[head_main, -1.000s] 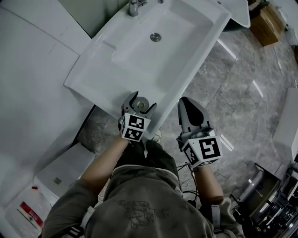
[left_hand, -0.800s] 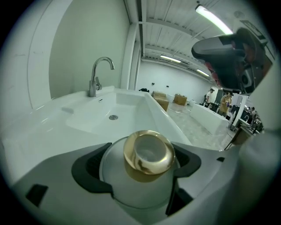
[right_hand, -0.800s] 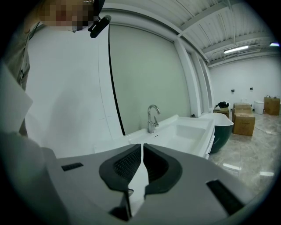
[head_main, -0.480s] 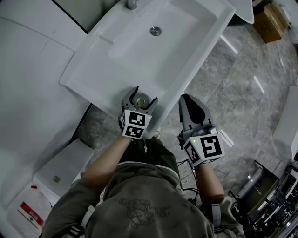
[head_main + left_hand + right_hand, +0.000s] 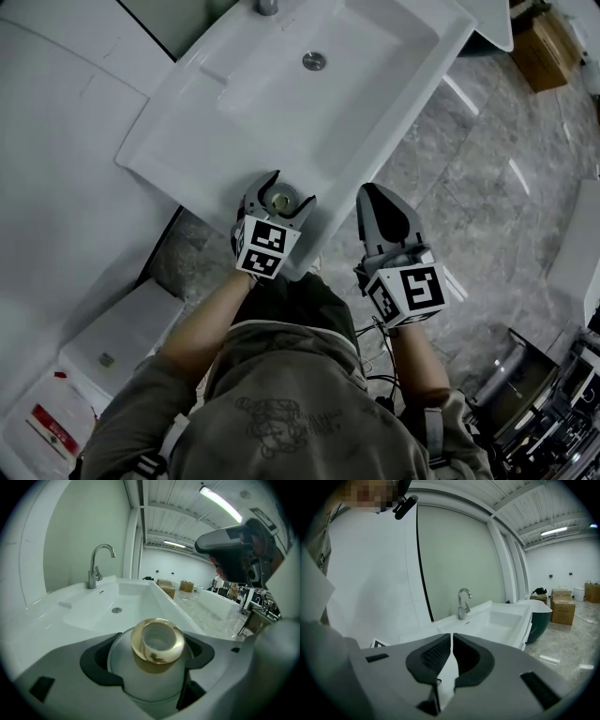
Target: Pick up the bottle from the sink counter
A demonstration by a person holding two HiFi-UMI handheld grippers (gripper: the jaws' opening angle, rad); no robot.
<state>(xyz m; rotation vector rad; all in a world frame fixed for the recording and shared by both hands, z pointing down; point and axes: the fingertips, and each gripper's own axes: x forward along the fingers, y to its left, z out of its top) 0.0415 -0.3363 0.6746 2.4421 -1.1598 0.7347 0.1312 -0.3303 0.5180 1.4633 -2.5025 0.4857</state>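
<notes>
Currently the bottle (image 5: 157,677) is held between the jaws of the left gripper (image 5: 293,187). It is at the front edge of the white sink worktop (image 5: 178,141), on the near side of the basin (image 5: 319,103) and opposite to the faucet (image 5: 97,566). The jaws are closed narrowly around the round white body, just under the shoulder, and the dark pads (image 5: 93,663) appear pressed to it on both sides. The gold collar (image 5: 157,641) and the open mouth are seen above the jaws, so the bottle is upright. Whether its bottom rests on the worktop or is lifted off it cannot be told.

The right gripper (image 5: 451,637) is kept to the right of the basin, off the worktop and above the grey stone floor (image 5: 487,187). Its jaws are brought together with only a thin slit between them, and nothing is held there.

The bottle is judged to be stiff and smooth, perhaps glazed ceramic or glass. It is therefore likely slippery, more so if wet, and breakable if it is dropped on the stone floor. Its weight is expected to be moderate, but whether it is filled cannot be seen. The hold under the shoulder is judged suitable, because the body is widest there and the thin collar is spared. A firm grip and a straight lift would be called for.
</notes>
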